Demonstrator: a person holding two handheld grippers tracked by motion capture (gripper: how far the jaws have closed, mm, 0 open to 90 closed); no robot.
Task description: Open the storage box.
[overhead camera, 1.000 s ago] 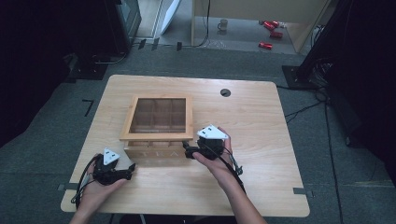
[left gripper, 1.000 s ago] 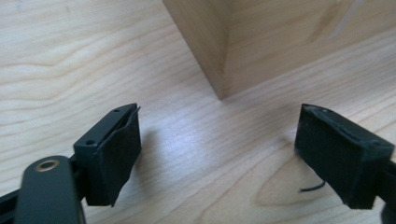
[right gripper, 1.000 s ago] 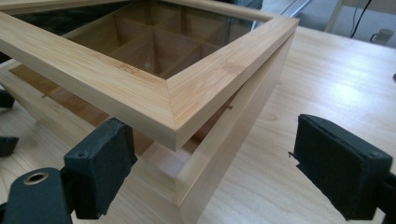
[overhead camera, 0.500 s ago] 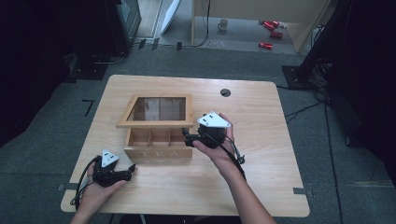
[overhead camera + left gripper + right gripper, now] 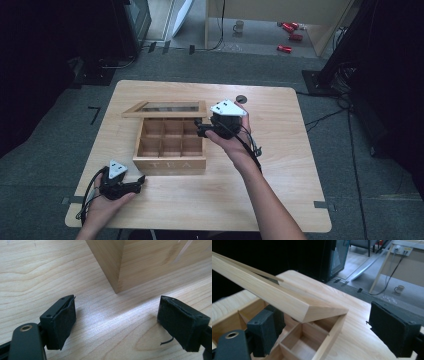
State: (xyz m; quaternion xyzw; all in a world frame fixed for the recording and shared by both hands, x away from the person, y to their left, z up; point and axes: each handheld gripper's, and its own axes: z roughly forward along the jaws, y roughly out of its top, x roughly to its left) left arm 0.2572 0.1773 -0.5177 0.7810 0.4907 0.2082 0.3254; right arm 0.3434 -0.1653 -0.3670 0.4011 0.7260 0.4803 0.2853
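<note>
A wooden tea box (image 5: 170, 162) marked TEA stands in the middle of the table, showing several bare compartments (image 5: 171, 141). Its glass-paned lid (image 5: 165, 108) is swung up toward the far side. My right gripper (image 5: 201, 128) is at the lid's right front corner. In the right gripper view the lid corner (image 5: 312, 310) hangs over the gap of the right gripper (image 5: 328, 315), whose jaws stand open, the left one under the lid's edge. My left gripper (image 5: 140, 181) rests open on the table near the box's front left corner (image 5: 117, 272); the left gripper (image 5: 117, 307) holds nothing.
The light wooden table (image 5: 280, 170) has bare room right of the box and along its front. A small round hole (image 5: 241, 98) sits near the far edge. Beyond the table are grey floor, cables, a mug (image 5: 239, 26) and red items (image 5: 287, 37).
The box lid has gone from lying shut to raised toward the far side. My right gripper rose and moved away with its corner. The left gripper stayed put.
</note>
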